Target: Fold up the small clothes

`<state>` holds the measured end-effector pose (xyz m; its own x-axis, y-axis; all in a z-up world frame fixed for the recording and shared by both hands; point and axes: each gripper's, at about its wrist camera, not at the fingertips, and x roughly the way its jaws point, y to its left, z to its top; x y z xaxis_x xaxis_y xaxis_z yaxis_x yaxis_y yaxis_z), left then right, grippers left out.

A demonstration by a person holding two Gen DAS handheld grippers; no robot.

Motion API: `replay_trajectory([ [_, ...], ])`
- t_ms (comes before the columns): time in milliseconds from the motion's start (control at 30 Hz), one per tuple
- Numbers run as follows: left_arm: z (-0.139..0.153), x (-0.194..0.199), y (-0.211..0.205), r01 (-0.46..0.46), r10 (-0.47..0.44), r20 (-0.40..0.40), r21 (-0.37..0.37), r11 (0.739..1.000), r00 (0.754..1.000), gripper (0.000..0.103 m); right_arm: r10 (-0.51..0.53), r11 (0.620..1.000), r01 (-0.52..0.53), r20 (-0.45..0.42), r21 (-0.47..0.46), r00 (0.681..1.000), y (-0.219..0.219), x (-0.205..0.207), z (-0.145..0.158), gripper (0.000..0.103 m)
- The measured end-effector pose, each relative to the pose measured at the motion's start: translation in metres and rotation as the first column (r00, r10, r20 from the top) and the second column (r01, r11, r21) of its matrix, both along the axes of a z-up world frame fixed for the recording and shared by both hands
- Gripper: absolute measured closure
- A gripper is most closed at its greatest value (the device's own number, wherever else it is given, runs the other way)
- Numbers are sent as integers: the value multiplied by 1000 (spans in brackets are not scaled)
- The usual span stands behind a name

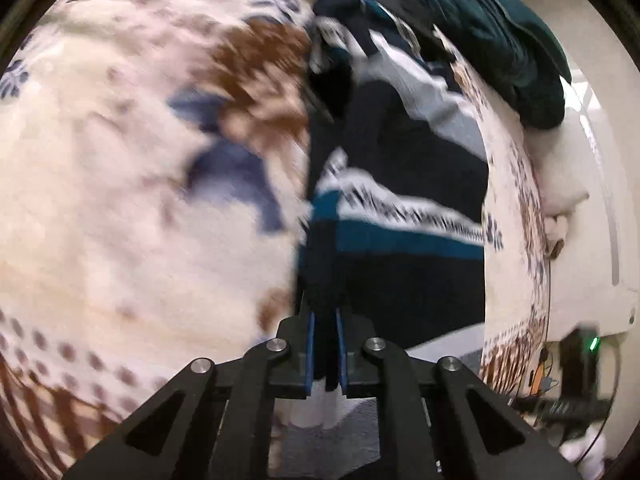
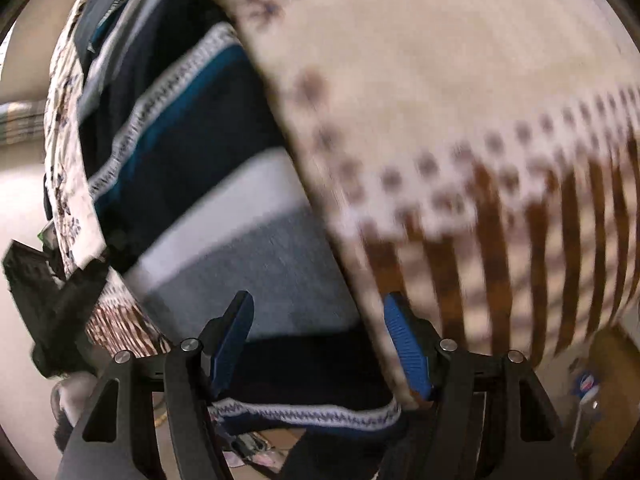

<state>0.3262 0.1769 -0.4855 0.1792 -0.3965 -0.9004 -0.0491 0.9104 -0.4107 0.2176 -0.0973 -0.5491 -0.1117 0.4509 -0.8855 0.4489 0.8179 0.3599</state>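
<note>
Cream floral bedding (image 1: pixel 120 200) covers the bed, with a navy, teal and white striped garment (image 1: pixel 400 248) lying across it. Left tongs (image 1: pixel 326 344) pinch the garment's near edge. Right tongs (image 2: pixel 320 344) stand wide open over its grey band.

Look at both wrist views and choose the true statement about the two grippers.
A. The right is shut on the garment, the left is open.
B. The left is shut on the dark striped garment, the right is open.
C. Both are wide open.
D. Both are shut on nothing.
B: the left gripper pinches the striped garment's dark edge between its blue pads, while the right gripper stands wide apart.
</note>
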Motion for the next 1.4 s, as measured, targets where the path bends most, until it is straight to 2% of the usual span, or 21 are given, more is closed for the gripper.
replay_trajectory([
  [100,1,2,15,-46,45,-12,-29,999,999,93,10,1000,-10,-17,-5,1000,11,-22,-4,33],
  [167,-1,-6,13,-39,36,-49,-73,997,998,71,18,1000,-18,-26,6,999,17,-30,-8,33],
  [233,-3,-22,12,-42,33,-83,-104,994,996,56,29,1000,-29,-29,6,999,23,-35,-10,33],
  [333,-11,-60,6,-54,37,-163,-102,993,986,55,36,999,-36,-26,4,999,28,-37,-12,33],
  [433,-14,-100,1,-57,34,-205,-110,992,978,49,32,999,-31,-20,6,999,19,-42,-9,34],
  [533,-27,-128,-9,-42,15,-245,-104,994,969,49,32,999,-32,-18,1,999,13,-50,-5,34],
  [633,-35,-144,-14,-33,6,-247,-105,994,969,48,62,998,-61,-38,20,997,16,-63,-14,33],
  [700,-35,-152,-17,-11,-17,-228,-120,993,974,42,78,996,-76,-48,39,996,19,-71,-23,33],
  [867,-37,-167,-22,21,-54,-229,-144,989,972,38,95,984,-91,-16,151,995,34,-95,-49,33],
  [1000,-38,-177,-26,37,-78,-231,-176,984,970,38,59,975,-54,-19,217,998,34,-104,-57,32],
  [1133,-35,-180,-29,80,-117,-211,-174,981,971,40,110,960,-96,-41,264,993,27,-110,-62,33],
  [1167,-34,-181,-29,80,-113,-202,-165,983,973,45,118,958,-101,-45,267,992,30,-111,-64,34],
  [1200,-32,-182,-30,80,-110,-194,-154,985,975,53,123,961,-110,-34,255,992,33,-112,-63,40],
  [1233,-29,-183,-30,87,-108,-185,-120,989,977,79,129,962,-119,-28,247,991,37,-110,-61,51],
  [1267,-28,-184,-32,90,-108,-182,-106,990,977,87,143,963,-134,-21,233,989,41,-110,-60,57],
  [1300,-25,-185,-32,90,-106,-174,-98,991,979,87,133,967,-128,-7,220,991,45,-110,-56,66],
  [1333,-18,-186,-35,103,-110,-153,-49,993,982,88,131,969,-128,-1,212,991,47,-108,-51,76],
  [1400,-3,-187,-43,134,-131,-115,17,991,985,89,145,979,-147,29,144,989,55,-107,-35,82],
])
